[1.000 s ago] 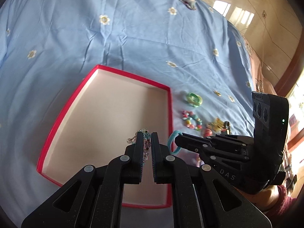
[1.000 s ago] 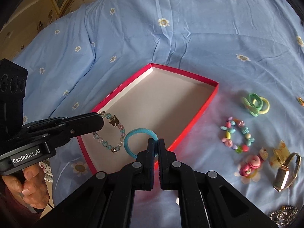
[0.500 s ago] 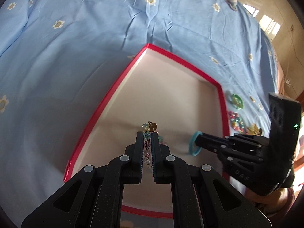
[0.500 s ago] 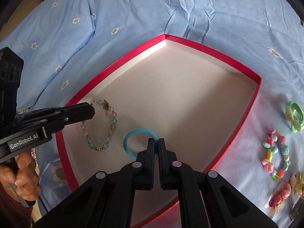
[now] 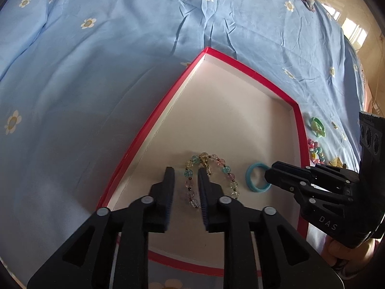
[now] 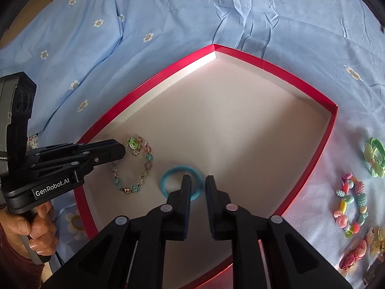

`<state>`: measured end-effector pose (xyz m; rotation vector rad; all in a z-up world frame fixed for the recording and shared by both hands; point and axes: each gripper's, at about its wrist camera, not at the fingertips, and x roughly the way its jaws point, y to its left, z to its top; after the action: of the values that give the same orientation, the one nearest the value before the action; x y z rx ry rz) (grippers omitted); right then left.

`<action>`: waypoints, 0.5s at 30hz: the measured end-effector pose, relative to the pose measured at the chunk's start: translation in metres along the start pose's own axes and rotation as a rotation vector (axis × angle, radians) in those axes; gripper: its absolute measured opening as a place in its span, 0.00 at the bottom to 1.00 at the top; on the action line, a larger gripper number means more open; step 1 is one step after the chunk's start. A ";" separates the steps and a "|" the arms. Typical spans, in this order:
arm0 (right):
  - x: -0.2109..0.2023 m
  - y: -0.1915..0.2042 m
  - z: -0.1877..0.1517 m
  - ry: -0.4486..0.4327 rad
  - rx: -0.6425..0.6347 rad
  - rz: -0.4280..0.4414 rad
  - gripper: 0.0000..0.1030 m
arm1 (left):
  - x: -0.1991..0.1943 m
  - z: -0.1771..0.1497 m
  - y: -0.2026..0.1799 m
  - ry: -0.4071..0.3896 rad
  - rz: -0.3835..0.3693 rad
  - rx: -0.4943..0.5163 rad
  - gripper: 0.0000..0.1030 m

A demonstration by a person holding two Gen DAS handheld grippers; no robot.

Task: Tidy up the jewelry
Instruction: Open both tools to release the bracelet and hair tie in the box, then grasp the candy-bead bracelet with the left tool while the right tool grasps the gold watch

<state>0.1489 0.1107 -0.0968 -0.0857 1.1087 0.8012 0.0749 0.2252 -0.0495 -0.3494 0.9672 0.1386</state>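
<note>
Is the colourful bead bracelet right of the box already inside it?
No: the colourful bead bracelet lies on the blue sheet, outside the red box's rim.

One red-rimmed box (image 6: 262, 65) sits on the bedspread (image 6: 168, 19), holding one beaded bracelet (image 6: 134, 166) and one blue ring (image 6: 179, 183). Outside its right edge: one green hair tie (image 6: 375, 160), one candy-coloured bracelet (image 6: 351, 202). Two grippers.

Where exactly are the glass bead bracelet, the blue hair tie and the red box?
glass bead bracelet (image 6: 147, 157), right wrist view, on a bead of its right side
blue hair tie (image 5: 251, 185), left wrist view, on its left band
red box (image 6: 298, 78), right wrist view, on its far rim
</note>
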 end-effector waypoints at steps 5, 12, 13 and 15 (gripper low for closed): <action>-0.016 -0.001 -0.006 -0.034 0.022 0.015 0.18 | -0.013 -0.001 -0.005 -0.024 -0.001 -0.004 0.37; -0.057 -0.015 -0.028 -0.110 0.094 0.022 0.29 | -0.028 -0.008 -0.026 -0.043 -0.029 0.006 0.44; -0.062 -0.018 -0.031 -0.119 0.104 0.017 0.30 | -0.029 -0.009 -0.030 -0.042 -0.036 0.011 0.44; -0.073 -0.024 -0.039 -0.132 0.124 0.010 0.32 | -0.031 -0.013 -0.039 -0.041 -0.050 0.022 0.45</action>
<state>0.1194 0.0371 -0.0631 0.0755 1.0320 0.7347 0.0578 0.1855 -0.0213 -0.3485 0.9183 0.0895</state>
